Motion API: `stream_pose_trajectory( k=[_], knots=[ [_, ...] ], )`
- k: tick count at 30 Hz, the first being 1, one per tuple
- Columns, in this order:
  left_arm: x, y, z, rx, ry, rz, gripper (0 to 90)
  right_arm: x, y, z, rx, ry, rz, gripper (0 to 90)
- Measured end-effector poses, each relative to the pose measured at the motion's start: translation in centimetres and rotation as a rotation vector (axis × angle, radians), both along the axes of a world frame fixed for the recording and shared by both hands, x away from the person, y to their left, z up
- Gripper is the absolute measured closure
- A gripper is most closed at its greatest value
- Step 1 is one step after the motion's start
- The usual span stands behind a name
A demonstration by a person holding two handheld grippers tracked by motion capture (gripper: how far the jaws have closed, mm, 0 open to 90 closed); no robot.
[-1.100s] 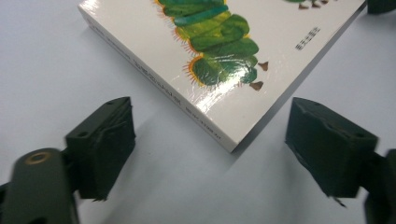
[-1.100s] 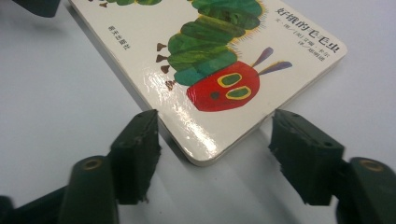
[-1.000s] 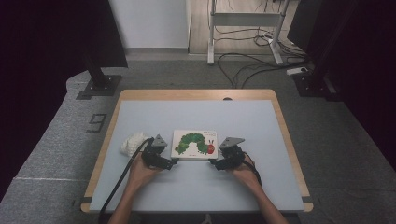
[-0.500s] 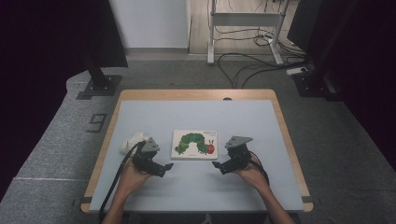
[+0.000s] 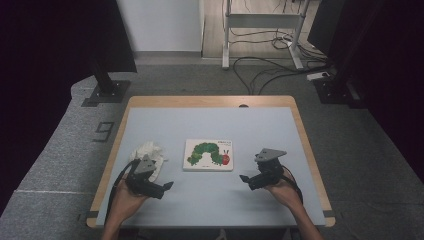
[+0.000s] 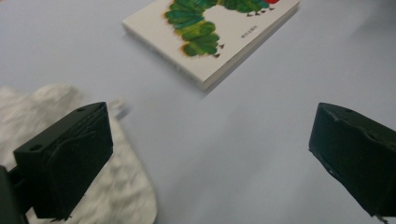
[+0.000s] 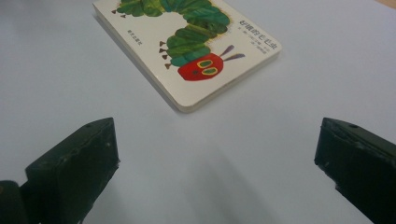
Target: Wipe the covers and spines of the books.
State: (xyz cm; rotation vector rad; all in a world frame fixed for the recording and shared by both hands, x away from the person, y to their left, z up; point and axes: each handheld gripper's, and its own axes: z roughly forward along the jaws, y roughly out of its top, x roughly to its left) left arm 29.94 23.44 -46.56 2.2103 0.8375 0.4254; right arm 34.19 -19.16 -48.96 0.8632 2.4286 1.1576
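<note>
Board book (image 5: pixel 209 154) with a green caterpillar on its cover lies flat and closed on the pale blue table (image 5: pixel 210 125), long axis running across the table, from one gripper's side to the other's. It sits ahead of both grippers and between them: forward and inward of the left gripper (image 5: pixel 167 185), forward and inward of the right gripper (image 5: pixel 244 178). Neither touches it; bare tabletop shows between each pair of jaws and the nearest book edge. In the left gripper view the book (image 6: pixel 212 35) lies up and slightly right of the jaw line, a corner turned toward the camera. In the right gripper view the book (image 7: pixel 187 44) lies up and left of centre, caterpillar's red head on the near end. Right gripper looks a touch nearer to a short edge than the left, though the margin is small. Both grippers have their jaws spread wide with nothing between them and nothing held. A crumpled white cloth (image 5: pixel 148 155) lies just beside the left gripper, on its outer side, apart from the book. Any regrasp would likely come from the two short ends.
</note>
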Motion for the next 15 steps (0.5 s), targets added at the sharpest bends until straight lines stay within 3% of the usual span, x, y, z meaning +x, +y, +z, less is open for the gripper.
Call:
stream_pose_trajectory(
  k=[8, 15],
  knots=[
    [-1.7, 3.0, -0.4, 0.031, 0.002, 0.083, 0.0, -0.9, -1.7, 0.2, -0.006, -0.01, -0.027, 0.0],
    [-2.7, 5.1, -1.7, 0.051, 0.021, 0.142, 0.0, -1.9, -3.1, -0.1, -0.014, -0.021, -0.05, 0.0]
  ],
)
